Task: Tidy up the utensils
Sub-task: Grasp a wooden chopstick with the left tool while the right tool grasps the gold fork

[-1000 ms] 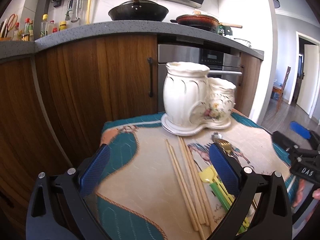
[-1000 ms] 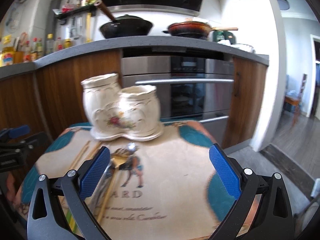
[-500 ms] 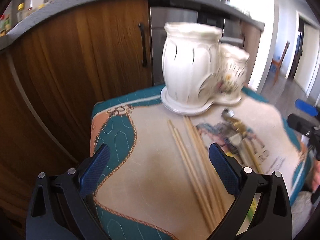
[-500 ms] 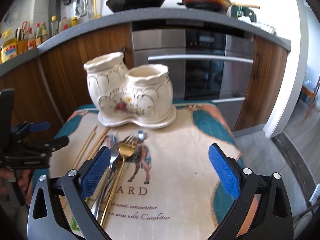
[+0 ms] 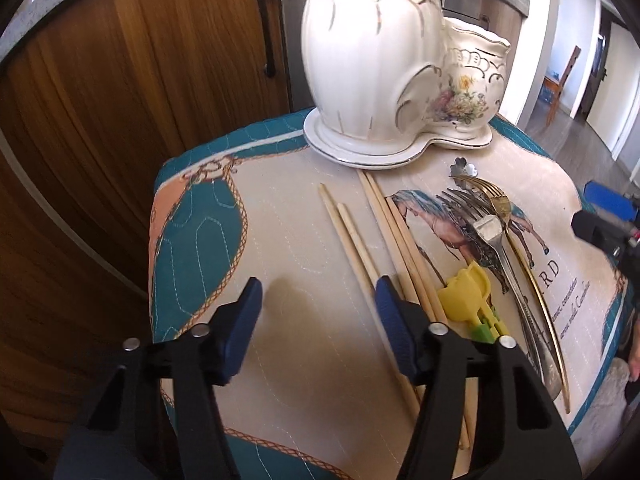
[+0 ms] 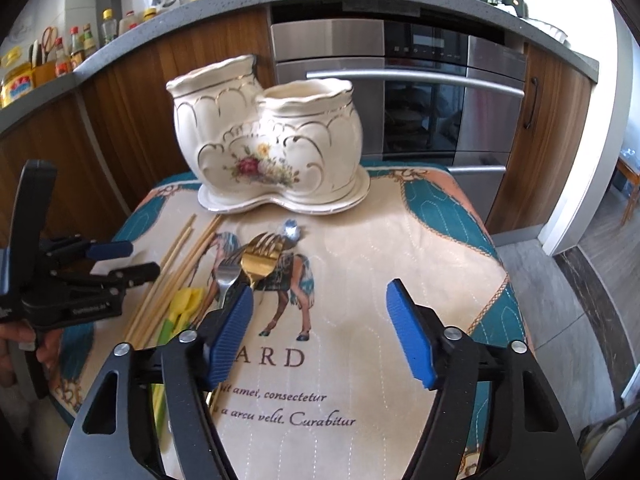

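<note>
A white double ceramic utensil holder (image 5: 372,60) (image 6: 268,148) stands at the far edge of a small cloth-covered table (image 5: 280,240) (image 6: 400,248). Several wooden chopsticks (image 5: 360,248) (image 6: 176,264), a yellow-green plastic utensil (image 5: 468,292) (image 6: 182,308), a silver fork (image 5: 492,236) (image 6: 226,278) and a gold fork (image 5: 500,204) (image 6: 258,258) lie on the cloth. My left gripper (image 5: 318,300) is open and empty, low over the cloth just left of the chopsticks; it also shows in the right wrist view (image 6: 116,260). My right gripper (image 6: 320,312) is open and empty above the cloth, right of the forks.
Wooden kitchen cabinets (image 5: 140,80) and a steel oven (image 6: 420,92) stand right behind the table. The counter (image 6: 160,20) holds bottles and pans. The right gripper shows at the left wrist view's right edge (image 5: 604,216). Floor drops off to the right (image 6: 580,300).
Both grippers have moved down and forward toward the table. The left one now sits low beside the chopsticks. Both jaws look narrower than before but remain open.
</note>
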Available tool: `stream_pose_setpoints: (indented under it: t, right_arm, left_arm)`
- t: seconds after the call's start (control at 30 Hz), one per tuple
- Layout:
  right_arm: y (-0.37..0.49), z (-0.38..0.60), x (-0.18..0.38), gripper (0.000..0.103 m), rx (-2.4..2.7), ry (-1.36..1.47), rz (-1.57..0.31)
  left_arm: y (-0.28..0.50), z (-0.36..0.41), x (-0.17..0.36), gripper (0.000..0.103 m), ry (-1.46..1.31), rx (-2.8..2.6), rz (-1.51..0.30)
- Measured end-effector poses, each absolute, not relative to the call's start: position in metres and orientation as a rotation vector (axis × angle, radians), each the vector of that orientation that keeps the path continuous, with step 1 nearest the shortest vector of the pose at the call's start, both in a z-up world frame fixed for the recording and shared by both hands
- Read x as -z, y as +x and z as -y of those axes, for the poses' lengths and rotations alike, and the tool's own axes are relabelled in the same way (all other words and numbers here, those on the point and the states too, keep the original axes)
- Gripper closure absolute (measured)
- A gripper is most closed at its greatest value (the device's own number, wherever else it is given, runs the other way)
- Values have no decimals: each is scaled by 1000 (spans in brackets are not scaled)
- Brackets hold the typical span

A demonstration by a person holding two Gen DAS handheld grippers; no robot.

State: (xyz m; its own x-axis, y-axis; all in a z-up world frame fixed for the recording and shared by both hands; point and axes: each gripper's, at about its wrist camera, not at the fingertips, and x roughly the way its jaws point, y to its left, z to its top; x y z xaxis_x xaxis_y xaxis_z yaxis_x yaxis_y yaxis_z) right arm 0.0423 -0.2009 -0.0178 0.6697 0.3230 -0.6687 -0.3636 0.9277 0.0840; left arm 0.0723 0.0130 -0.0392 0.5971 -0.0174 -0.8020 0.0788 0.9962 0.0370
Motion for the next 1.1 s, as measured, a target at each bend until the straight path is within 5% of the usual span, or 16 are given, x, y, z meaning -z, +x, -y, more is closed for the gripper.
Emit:
stream_pose_setpoints:
  t: [0.3, 0.53, 0.9, 1.1]
  right_arm:
    - [51, 183, 31, 40, -441, -66, -813]
    - [62, 166, 43, 57, -503, -55, -891]
    - [81, 151, 52, 92, -531, 7, -951]
    - [71, 168, 47, 96, -530, 75, -924]
  left_arm:
    - [85, -10, 43, 53, 76, 55, -963]
    - [78, -17, 40, 93, 52, 77, -970]
    - [87, -23, 42, 96, 16, 80, -948]
    - [87, -32, 43, 98, -33, 100, -943]
